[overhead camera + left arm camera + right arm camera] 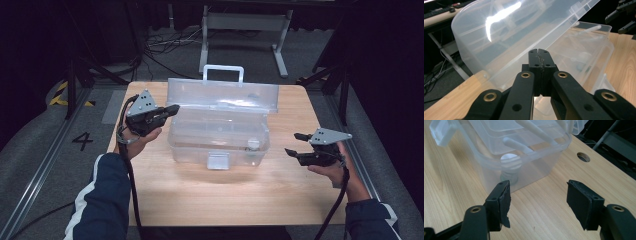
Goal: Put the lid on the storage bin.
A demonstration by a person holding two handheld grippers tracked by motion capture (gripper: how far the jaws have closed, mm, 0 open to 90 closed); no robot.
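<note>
While the left gripper [172,108] kept its black jaws pressed flat together with nothing between them, its tip sat just beside the left end of the clear plastic box [218,142], at the seam where the raised lid [223,94] met the tub. The right gripper [295,143] stood apart from the box on the right, its jaws spread wide over bare wood and holding nothing; the pads [504,202] looked like dark, rough-edged rubber. From the right gripper view, the near corner of the box lay just beyond the open jaws, so that its translucent wall stood between them and a small white-capped jar [509,167] resting inside on the floor of the tub. The box was a rounded-cornered tub of cloudy, glossy plastic, with a square clip [218,161] hanging on its near wall and a white bar handle [223,73] rising above the far edge of the lid. The lid leaned back, open, and caught a bright streak of glare. Everything rested on a pale wooden table [225,195] with straight grain, which had a round hole [583,157] near the box. Beyond the far edge lay grey floor, black cables [162,47] and a white metal stand [246,30].
</note>
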